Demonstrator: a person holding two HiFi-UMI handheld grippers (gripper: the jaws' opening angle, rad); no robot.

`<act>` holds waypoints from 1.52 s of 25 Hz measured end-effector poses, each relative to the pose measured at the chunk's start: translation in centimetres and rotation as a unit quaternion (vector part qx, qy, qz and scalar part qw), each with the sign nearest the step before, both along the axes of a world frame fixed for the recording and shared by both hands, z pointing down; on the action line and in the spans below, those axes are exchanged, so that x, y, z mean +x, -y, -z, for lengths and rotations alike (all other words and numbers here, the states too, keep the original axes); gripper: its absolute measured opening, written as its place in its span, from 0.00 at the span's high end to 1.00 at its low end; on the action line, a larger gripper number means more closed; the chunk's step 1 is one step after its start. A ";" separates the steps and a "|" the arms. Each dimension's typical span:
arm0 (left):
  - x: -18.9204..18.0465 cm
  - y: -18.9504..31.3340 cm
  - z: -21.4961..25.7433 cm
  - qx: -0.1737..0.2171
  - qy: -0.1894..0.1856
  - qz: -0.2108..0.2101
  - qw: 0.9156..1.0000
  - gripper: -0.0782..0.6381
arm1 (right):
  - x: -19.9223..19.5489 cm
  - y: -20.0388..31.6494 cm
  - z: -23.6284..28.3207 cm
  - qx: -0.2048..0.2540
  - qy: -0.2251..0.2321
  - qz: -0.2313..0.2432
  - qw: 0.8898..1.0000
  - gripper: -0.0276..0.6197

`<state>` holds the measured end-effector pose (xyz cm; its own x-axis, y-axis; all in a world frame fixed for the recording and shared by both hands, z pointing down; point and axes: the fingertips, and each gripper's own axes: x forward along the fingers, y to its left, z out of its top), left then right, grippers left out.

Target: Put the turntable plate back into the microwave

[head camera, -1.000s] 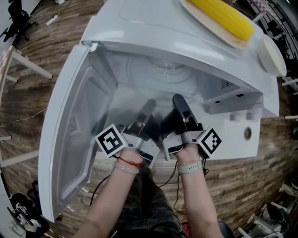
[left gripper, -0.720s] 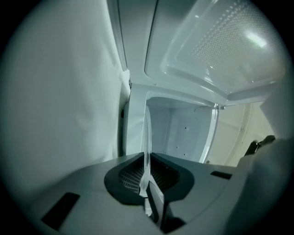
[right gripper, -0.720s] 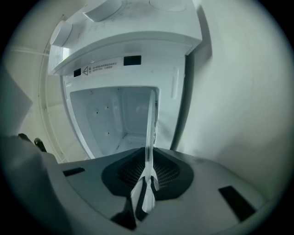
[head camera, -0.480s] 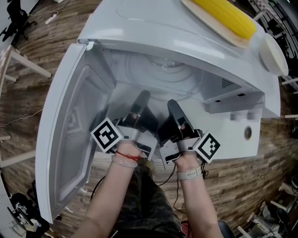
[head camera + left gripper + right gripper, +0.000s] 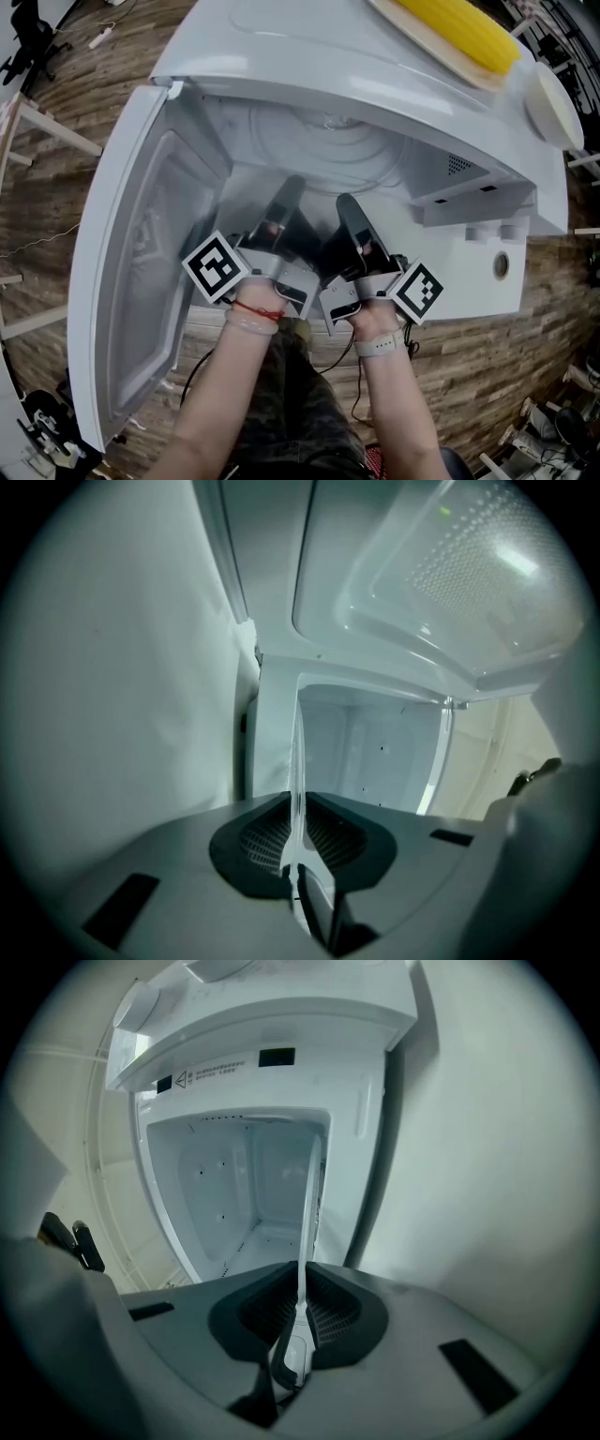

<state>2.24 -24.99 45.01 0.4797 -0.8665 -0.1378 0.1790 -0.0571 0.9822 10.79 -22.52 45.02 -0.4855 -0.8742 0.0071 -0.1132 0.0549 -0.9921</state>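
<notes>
The clear glass turntable plate [image 5: 323,148] lies flat in the mouth of the white microwave [image 5: 309,56], partly inside the cavity. My left gripper [image 5: 289,189] is shut on its near rim, and my right gripper [image 5: 345,204] is shut on the rim just to the right. In the left gripper view the plate [image 5: 298,752] shows edge-on between the jaws of the left gripper [image 5: 298,841]. The right gripper view shows the same thin glass edge [image 5: 307,1213] pinched in the right gripper [image 5: 302,1312], with the cavity [image 5: 234,1185] ahead.
The microwave door [image 5: 141,262] stands swung open at the left, close beside my left forearm. On top of the microwave rest a plate with a yellow corn cob [image 5: 459,33] and a white dish [image 5: 548,112]. The control panel [image 5: 487,253] is at the right. Wood floor surrounds.
Both grippers have moved a little to the left and forward with the plate, the left one reaching further into the cavity. Both stay shut on the rim.
</notes>
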 end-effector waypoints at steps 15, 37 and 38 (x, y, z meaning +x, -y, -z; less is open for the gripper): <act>-0.3 0.8 0.8 0.014 -0.003 0.012 1.000 0.83 | -0.1 0.9 1.1 0.029 -0.012 0.001 1.000 0.90; 0.3 0.9 0.8 0.008 0.007 0.001 1.000 0.83 | 1.4 1.9 0.9 0.036 0.028 -0.027 0.999 0.90; 0.3 0.8 0.8 0.008 0.007 0.000 1.000 0.82 | 1.4 1.9 0.8 0.036 0.027 -0.030 0.999 0.90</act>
<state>2.52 -25.80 44.17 0.4822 -0.8641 -0.1443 0.1644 -0.0725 0.9837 12.23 -24.42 44.20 -0.4310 -0.8987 -0.0806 -0.0652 0.1201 -0.9906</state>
